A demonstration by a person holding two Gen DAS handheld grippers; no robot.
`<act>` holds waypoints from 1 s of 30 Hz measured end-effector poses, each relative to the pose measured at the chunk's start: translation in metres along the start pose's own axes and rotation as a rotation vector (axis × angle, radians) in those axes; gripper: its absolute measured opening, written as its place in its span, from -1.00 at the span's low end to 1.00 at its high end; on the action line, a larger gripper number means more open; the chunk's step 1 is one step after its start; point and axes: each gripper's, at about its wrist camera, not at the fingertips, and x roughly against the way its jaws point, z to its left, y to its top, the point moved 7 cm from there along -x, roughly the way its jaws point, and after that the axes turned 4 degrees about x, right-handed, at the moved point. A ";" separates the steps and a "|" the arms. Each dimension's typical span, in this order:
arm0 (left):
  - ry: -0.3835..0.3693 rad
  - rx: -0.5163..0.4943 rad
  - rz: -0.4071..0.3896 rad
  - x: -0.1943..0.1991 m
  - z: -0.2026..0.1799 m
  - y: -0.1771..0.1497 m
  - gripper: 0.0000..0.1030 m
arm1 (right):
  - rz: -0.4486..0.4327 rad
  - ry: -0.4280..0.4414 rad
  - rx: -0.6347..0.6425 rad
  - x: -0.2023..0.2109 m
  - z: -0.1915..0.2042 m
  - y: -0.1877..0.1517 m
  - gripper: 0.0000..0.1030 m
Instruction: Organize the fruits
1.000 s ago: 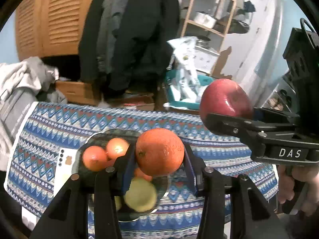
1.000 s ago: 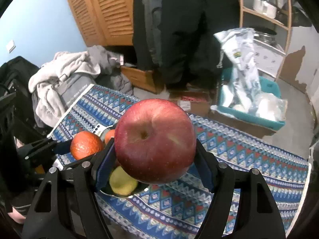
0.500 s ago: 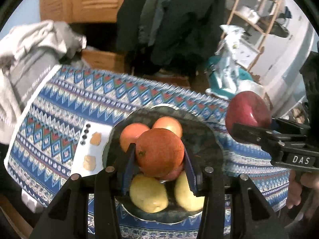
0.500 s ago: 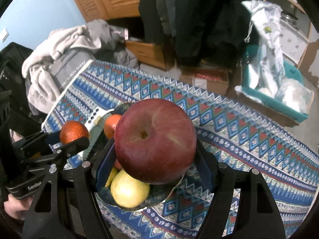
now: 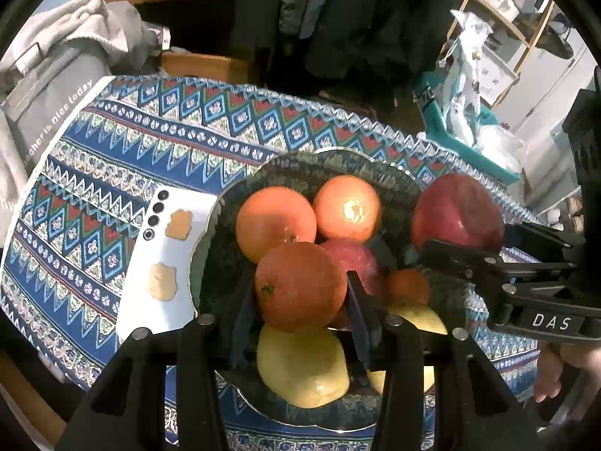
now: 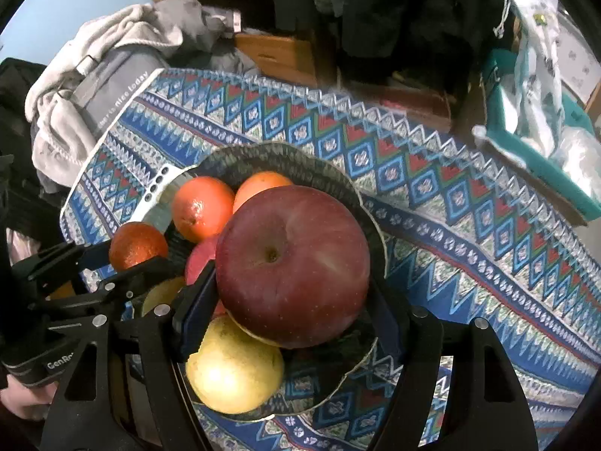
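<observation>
Both hands have dropped over the bowl (image 5: pixel 398 180): left gripper (image 5: pixel 300 300) pinching an orange (image 5: pixel 300 285), right gripper (image 6: pixel 289 297) clamping the red apple (image 6: pixel 293 267), ready to set down.

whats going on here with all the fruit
A person is putting fruit into a dark bowl on a patterned tablecloth, using a handheld gripper in each hand. The left gripper is shut on an orange, and the right gripper is shut on a red apple. Both hang just above the bowl, which already holds oranges, yellow fruit and a red one. Neither is released yet.
</observation>
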 end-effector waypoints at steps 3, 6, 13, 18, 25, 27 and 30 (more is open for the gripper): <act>0.017 0.005 0.007 -0.006 0.002 -0.002 -0.07 | 0.016 0.006 -0.009 -0.008 -0.001 -0.002 0.44; 0.032 0.003 0.001 -0.008 0.004 -0.001 0.00 | 0.029 0.014 -0.012 -0.014 0.000 -0.003 0.44; 0.039 -0.002 0.006 -0.005 0.002 0.000 0.28 | 0.014 0.030 -0.022 -0.013 0.000 -0.003 0.45; 0.051 -0.020 0.004 -0.001 -0.003 -0.002 0.30 | -0.013 0.022 -0.030 0.004 -0.002 0.004 0.50; 0.050 -0.050 -0.032 0.022 -0.014 0.000 0.37 | -0.072 0.003 -0.031 0.037 -0.005 0.008 0.50; 0.049 -0.057 -0.050 0.032 -0.019 0.001 0.45 | -0.095 -0.002 -0.035 0.049 -0.006 0.009 0.50; 0.052 -0.076 -0.078 0.049 -0.027 0.005 0.47 | -0.132 -0.018 -0.039 0.072 -0.008 0.011 0.51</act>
